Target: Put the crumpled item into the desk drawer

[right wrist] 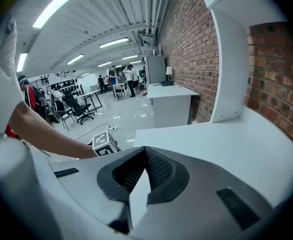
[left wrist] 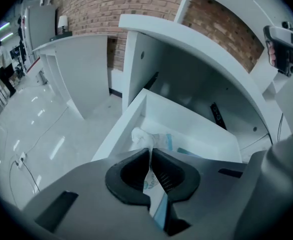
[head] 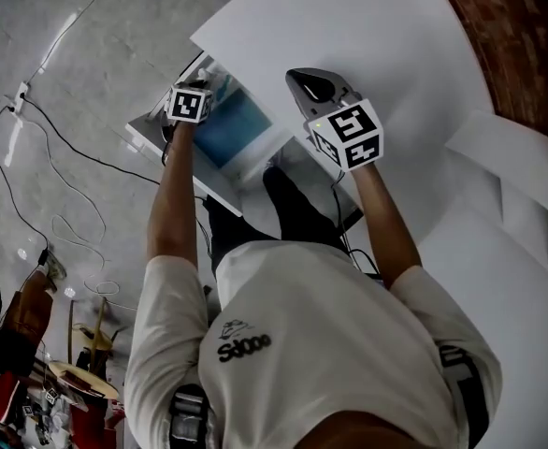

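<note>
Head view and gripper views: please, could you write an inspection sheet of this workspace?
Surface: curved white desk top, nothing seen on it.
Job's things: crumpled white-and-blue plastic wrapper, held above the open white desk drawer.
Clutter: mixed small objects on the glossy grey floor, too small to tell.
Grippers: left gripper shut on the wrapper; right gripper shut, empty, over the desk top.
Cables: black cable loose across the floor, near a white power strip.
Surroundings: red brick wall; people at distant desks.
</note>
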Tool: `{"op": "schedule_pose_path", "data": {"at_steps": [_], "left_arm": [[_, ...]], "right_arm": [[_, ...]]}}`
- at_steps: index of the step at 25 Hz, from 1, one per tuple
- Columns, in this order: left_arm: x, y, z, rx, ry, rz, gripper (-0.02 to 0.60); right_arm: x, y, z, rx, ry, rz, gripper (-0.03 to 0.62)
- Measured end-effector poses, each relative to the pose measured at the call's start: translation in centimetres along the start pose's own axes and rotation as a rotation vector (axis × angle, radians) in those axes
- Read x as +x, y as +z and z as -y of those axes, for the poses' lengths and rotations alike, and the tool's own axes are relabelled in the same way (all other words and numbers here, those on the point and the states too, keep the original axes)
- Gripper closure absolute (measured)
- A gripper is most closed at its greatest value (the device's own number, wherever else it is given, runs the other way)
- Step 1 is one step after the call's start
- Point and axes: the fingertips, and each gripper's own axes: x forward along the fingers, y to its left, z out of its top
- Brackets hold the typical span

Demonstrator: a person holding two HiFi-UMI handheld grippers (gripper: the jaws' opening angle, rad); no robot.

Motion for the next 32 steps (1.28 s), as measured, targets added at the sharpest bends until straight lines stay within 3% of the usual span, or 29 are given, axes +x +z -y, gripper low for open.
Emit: {"op": "schedule_pose_path", "data": {"at_steps": [7,13,19,26,32], "left_arm": [[2.0,-0.5,-1.4,-0.098,0.007,0.019,0.554],[2.9,-1.0,-1.0,-0.101,0.014,0.011,0.522],[1.8,-0.6,-0.7,-0.059,0.015,0.012,0.446],[-3.3,1.6,0.0,0.003,0.005,0.102,0.449],[-8.2,3.3,1.1,0.049,-0.028,0.209,0.506]], "right_arm": [[0.9,-1.8,0.2,0.027,-0.002,-0.063,0.588],[0.8,-3.2,-0.1,0.018,-0.004,-0.100,0.588],[0.2,-3.1,-0.4,0.022,-0.010,-0.103,0.588],[-0.5,-2.6,-1.2,0.040,-0.043,-0.082,0.589],[-2.2,-2.5,-2.5,0.048,-0.097,-0.067,0.588]]}}
